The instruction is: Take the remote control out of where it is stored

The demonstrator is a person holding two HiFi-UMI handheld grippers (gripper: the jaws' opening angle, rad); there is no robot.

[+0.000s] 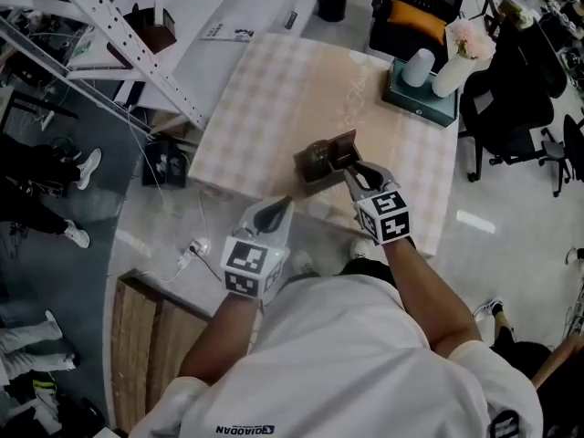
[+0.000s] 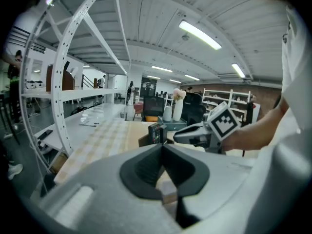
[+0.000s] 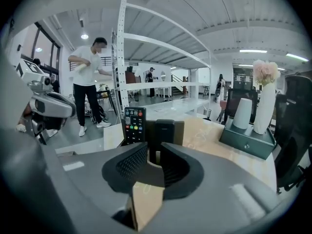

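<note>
A black remote control (image 3: 135,125) with coloured buttons stands upright in a brown holder (image 1: 327,149) on the checked tablecloth (image 1: 265,117). A second flat black item (image 3: 165,129) stands in the holder beside it, straight ahead of my right gripper (image 3: 153,152). That gripper (image 1: 349,168) is at the holder's near side, its jaws slightly parted with nothing pressed between them. My left gripper (image 1: 284,205) hangs back by the table's front edge, jaws together and empty. From the left gripper view, the remote (image 2: 155,132) and the right gripper (image 2: 195,134) show beyond my left gripper (image 2: 162,147).
A green box (image 1: 418,100) with a white cup and a vase of pink flowers (image 1: 456,62) sits at the table's far right corner. A white shelving frame (image 1: 119,35) runs along the left. Office chairs (image 1: 511,108) stand to the right. A person (image 3: 87,82) stands beyond the shelving.
</note>
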